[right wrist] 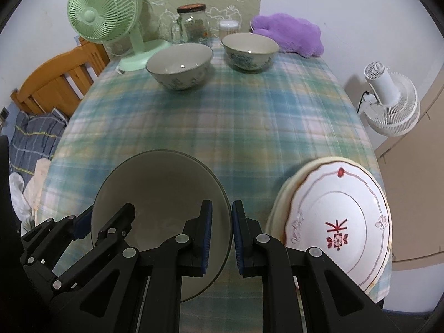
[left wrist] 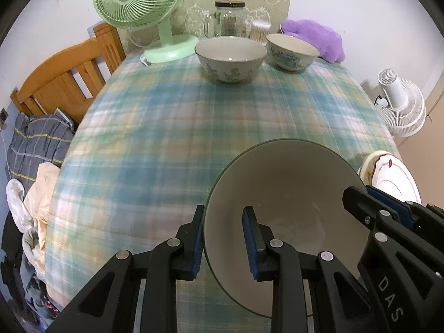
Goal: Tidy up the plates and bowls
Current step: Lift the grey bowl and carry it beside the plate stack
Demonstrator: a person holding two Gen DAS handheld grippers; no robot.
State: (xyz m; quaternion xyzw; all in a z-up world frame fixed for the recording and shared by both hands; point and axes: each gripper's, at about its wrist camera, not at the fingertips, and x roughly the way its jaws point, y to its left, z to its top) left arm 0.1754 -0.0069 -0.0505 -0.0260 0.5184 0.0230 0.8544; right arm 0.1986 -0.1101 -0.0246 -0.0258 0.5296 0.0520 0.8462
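A large cream bowl (left wrist: 280, 194) is held above the near part of the table, its rim clamped from two sides: the left gripper (left wrist: 223, 245) is closed on the left rim, one pad inside and one outside, and the right gripper (right wrist: 222, 238) is closed on the right rim in the same way. The bowl is seen to be empty and tilted toward the cameras. Two smaller floral bowls stand side by side at the far end of the table, the left bowl (left wrist: 230, 58) and the right bowl (left wrist: 291, 51), both empty. A glass jar (left wrist: 229, 19) with a dark lid is set behind them, its contents not readable, and a small clear container (left wrist: 260, 29) beside it.

The table is covered by a blue-green plaid tablecloth (left wrist: 166, 127). A green desk fan (left wrist: 138, 8) and a purple plush cushion (left wrist: 313, 36) are placed at the far edge against a white wall. A wooden chair (left wrist: 66, 77) stands to the left, a white floor fan (left wrist: 399, 102) to the right.

A stack of plates (right wrist: 333, 222), the top one white with a red emblem, is shown fully in the right wrist view only; only its edge is caught in the left wrist view.
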